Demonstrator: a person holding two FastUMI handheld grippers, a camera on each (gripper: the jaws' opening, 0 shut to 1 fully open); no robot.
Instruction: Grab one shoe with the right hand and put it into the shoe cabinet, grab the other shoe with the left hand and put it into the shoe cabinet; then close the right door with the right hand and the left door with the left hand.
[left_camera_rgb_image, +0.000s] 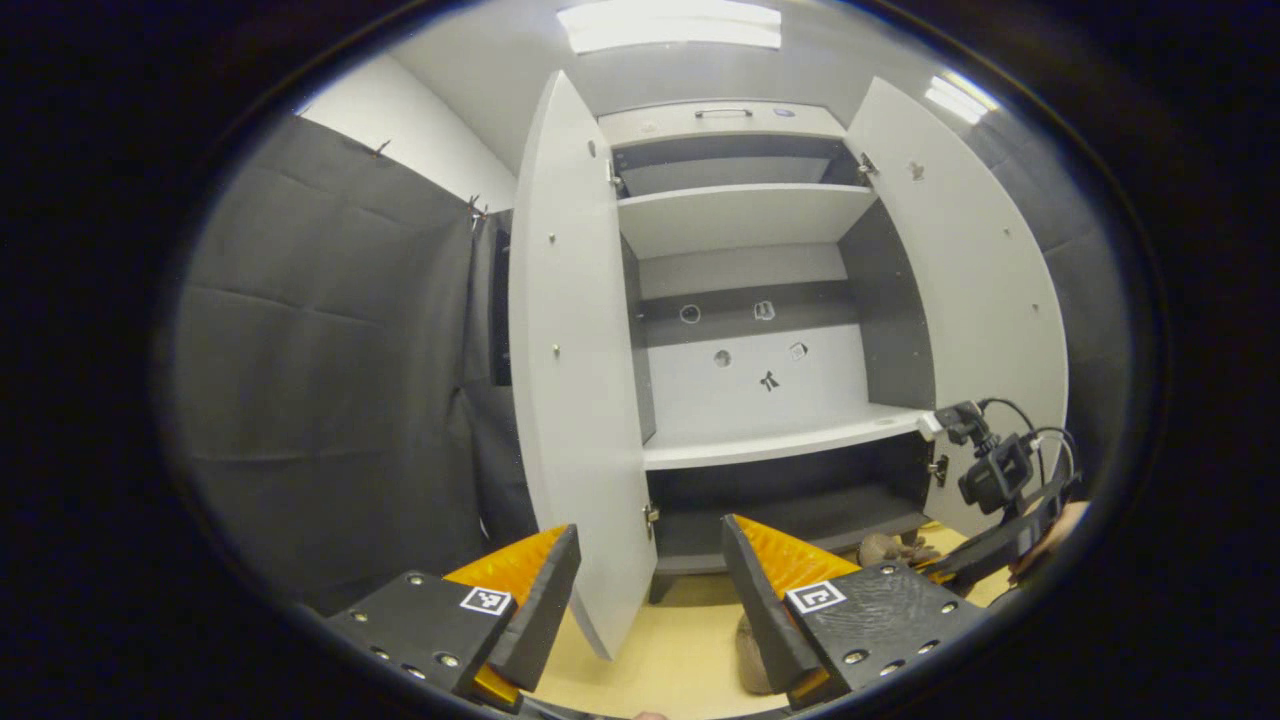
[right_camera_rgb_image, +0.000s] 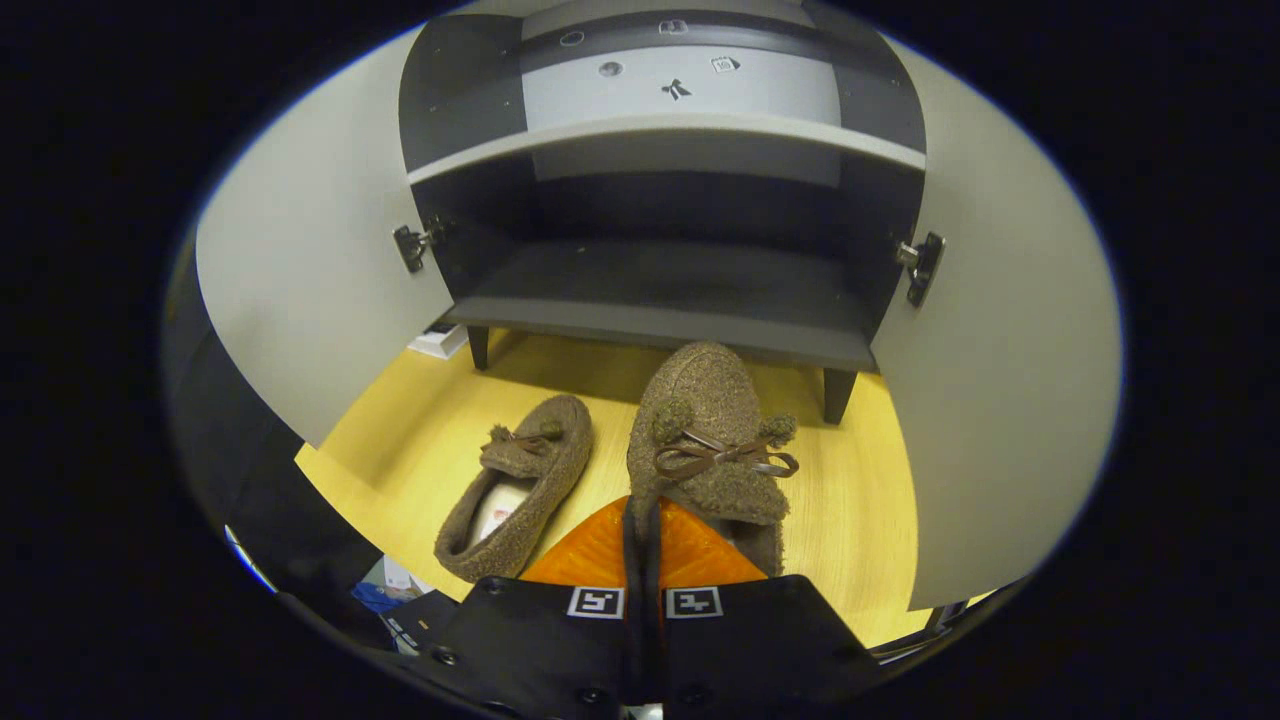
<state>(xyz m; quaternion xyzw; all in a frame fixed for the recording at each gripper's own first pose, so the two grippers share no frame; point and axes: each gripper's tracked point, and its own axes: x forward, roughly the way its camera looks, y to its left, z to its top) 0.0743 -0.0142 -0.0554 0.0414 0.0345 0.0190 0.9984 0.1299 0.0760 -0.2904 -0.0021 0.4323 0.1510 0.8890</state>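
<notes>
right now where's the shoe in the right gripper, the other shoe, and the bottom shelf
held shoe (right_camera_rgb_image: 706, 400): right gripper view, fuzzy toe top
other shoe (right_camera_rgb_image: 545, 440): right gripper view, its toe
bottom shelf (right_camera_rgb_image: 670, 290): right gripper view, bare dark board

Yellow wood-look floor (right_camera_rgb_image: 860, 520); black cloth wall (left_camera_rgb_image: 330, 400) at left; ceiling light panel (left_camera_rgb_image: 668, 25) overhead.

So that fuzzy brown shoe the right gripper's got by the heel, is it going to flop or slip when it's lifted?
Probably a little droop: the held shoe looks soft and fleecy, pinched at its heel rim by the right gripper, with the toe reaching far forward. It likely weighs little for its size. The fuzzy surface should resist slipping, though a thin, squashy rim may let it swing.
</notes>
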